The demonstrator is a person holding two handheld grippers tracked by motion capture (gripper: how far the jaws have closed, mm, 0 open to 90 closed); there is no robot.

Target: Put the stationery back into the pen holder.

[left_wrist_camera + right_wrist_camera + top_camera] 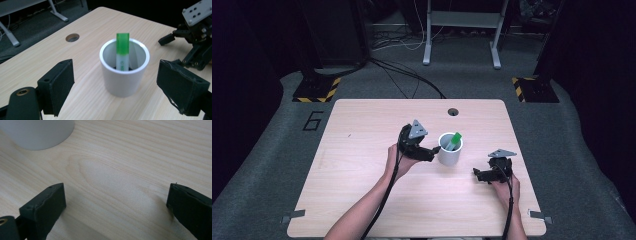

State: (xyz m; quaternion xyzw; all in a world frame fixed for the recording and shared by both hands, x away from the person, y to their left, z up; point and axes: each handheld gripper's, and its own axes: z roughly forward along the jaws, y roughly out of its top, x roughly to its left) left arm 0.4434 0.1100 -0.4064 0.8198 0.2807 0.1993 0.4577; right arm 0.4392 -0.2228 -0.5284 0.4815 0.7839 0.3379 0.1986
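A white cylindrical cup (450,149) stands upright on the light wooden table (362,170), a little right of the table's middle. Inside it a white marker with a green cap (454,140) leans against the far-right part of the rim, cap up, the cap standing clear above the rim.

The left gripper (431,151) is held just left of the cup, its jaws pointing right toward the cup's side. In the left gripper view its two black pads stand wide apart with the cup (124,72) beyond them, centred in the gap but farther off than the pad tips; neither pad touches the cup wall. The marker (122,51) stands inside the cup, out of contact with the pads (58,85). The jaws are parted and hold nothing.

The right gripper (478,174) rests low over the table to the near right of the cup, its jaws pointing left. In the right gripper view its pads (47,206) are spread wide, with bare wood grain between them and the lower part of the cup (37,132) at the far-left corner, well apart from both pads. This gripper too is spread and grips nothing. It also appears at the right edge of the left gripper view (175,48), beyond the cup.

A round cable hole (453,111) sits in the table near its far edge, beyond the cup. The table stands on grey carpet (272,150).
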